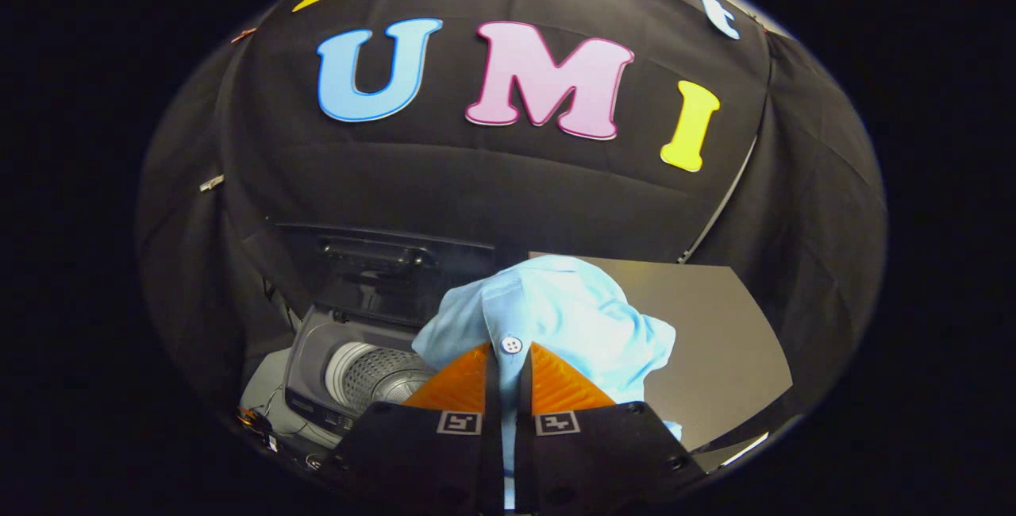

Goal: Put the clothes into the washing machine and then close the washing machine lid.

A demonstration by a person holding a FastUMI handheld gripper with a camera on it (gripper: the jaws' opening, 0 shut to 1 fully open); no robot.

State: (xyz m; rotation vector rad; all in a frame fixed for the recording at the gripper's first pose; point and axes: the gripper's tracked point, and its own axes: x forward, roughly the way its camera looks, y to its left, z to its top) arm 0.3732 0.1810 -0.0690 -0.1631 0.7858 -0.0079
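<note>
Shirt (556,309), light blue with a white button, is pinched between the claw's (512,357) orange fingers (456,385) and held aloft above the grey worktop (730,341). Washing machine (349,373) stands ahead to the left, lid (381,278) raised, drum (381,373) exposed. Judged: garment not yet loaded; lid closing remains.

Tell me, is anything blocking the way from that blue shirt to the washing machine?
Nothing visible does. The gripper is shut on the light blue shirt, lifted clear of the grey table. The washing machine sits lower, beside the fingers, its lid raised upright behind the open drum, which looks empty.
</note>
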